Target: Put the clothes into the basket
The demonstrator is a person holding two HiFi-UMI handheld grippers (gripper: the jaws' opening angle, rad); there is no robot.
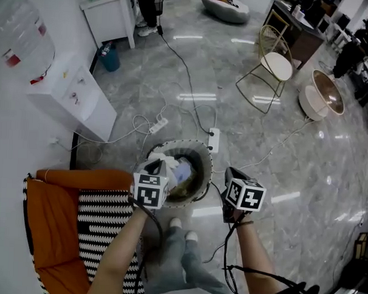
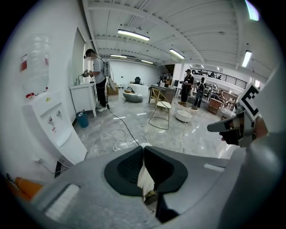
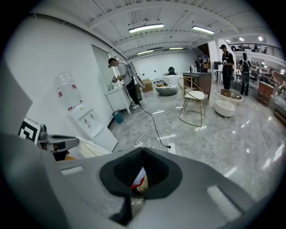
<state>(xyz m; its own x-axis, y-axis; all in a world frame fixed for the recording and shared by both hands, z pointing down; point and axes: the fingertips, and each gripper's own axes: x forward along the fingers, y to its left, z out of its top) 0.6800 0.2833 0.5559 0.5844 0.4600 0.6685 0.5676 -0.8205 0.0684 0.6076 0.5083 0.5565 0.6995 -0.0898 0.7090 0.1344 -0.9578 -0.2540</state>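
We find the head view looks steeply down onto the basket (image 1: pixel 201 168). Both gripper views sit low, facing along their jaws across the room; they share the water dispenser (image 2: pixel 51 129) and wire chair (image 2: pixel 162 105).

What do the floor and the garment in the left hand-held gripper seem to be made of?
The floor looks like polished marble or marble-look tile: grey veining, mirror-like light reflections. The garment in the left hand-held gripper looks like soft, matte white fabric, hanging in folds; the fibre cannot be told.
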